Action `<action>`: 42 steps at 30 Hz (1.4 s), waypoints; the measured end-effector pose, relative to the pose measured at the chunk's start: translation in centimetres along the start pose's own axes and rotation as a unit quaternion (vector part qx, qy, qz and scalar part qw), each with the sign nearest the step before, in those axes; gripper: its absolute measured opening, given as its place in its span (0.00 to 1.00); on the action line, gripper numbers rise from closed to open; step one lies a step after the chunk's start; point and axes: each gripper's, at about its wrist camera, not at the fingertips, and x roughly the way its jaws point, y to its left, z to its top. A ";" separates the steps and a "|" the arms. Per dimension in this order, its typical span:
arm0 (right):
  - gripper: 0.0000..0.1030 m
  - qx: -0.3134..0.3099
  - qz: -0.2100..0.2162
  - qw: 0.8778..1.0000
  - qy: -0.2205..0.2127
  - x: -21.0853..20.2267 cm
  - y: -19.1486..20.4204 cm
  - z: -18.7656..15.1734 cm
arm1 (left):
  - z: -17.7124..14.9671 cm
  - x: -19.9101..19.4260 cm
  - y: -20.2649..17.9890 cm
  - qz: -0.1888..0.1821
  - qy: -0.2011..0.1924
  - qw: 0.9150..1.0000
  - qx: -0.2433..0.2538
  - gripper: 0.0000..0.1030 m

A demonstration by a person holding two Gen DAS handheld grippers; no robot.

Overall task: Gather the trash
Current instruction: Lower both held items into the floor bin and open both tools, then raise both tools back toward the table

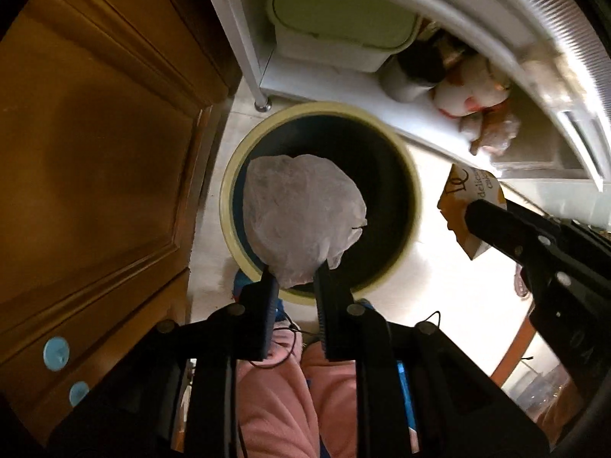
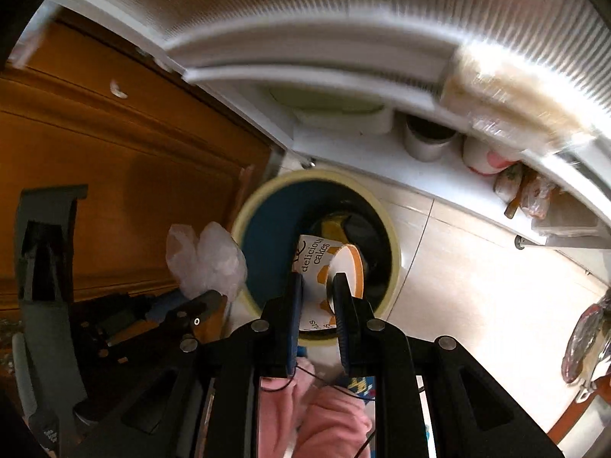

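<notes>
A round trash bin (image 1: pixel 414 191) with a pale yellow rim and dark inside stands on the floor; it also shows in the right wrist view (image 2: pixel 267 225). My left gripper (image 1: pixel 296 271) is shut on a crumpled white plastic bag (image 1: pixel 301 213) and holds it over the bin's mouth. My right gripper (image 2: pixel 319 286) is shut on a yellow and white cake wrapper (image 2: pixel 328 263) printed "delicious cakes", held above the bin opening. The wrapper (image 1: pixel 469 206) and right gripper (image 1: pixel 485 210) show at the right in the left wrist view. The bag (image 2: pixel 208 259) shows at the left in the right wrist view.
A wooden cabinet (image 1: pixel 95 133) stands to the left of the bin. A white shelf unit (image 1: pixel 343 87) behind the bin carries a green-lidded container (image 1: pixel 340 11), a grey cup (image 1: pixel 412 76) and bagged items (image 1: pixel 481 103). Trash (image 2: pixel 343 225) lies inside the bin. The floor is pale tile (image 2: pixel 477 286).
</notes>
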 end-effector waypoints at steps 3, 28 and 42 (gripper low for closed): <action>0.17 0.005 -0.011 1.000 0.007 2.4 0.1 1.1 | 0.5 0.9 0.2 0.008 0.000 1.000 -0.003 0.32; 0.25 0.008 -0.006 1.000 -0.027 -8.6 2.0 -1.7 | -1.7 -9.0 2.4 -0.001 -0.039 0.999 -0.002 0.63; 0.25 -0.005 0.012 0.992 -0.126 -28.1 5.4 -3.6 | -5.3 -31.3 0.9 -0.040 -0.173 0.984 0.021 0.64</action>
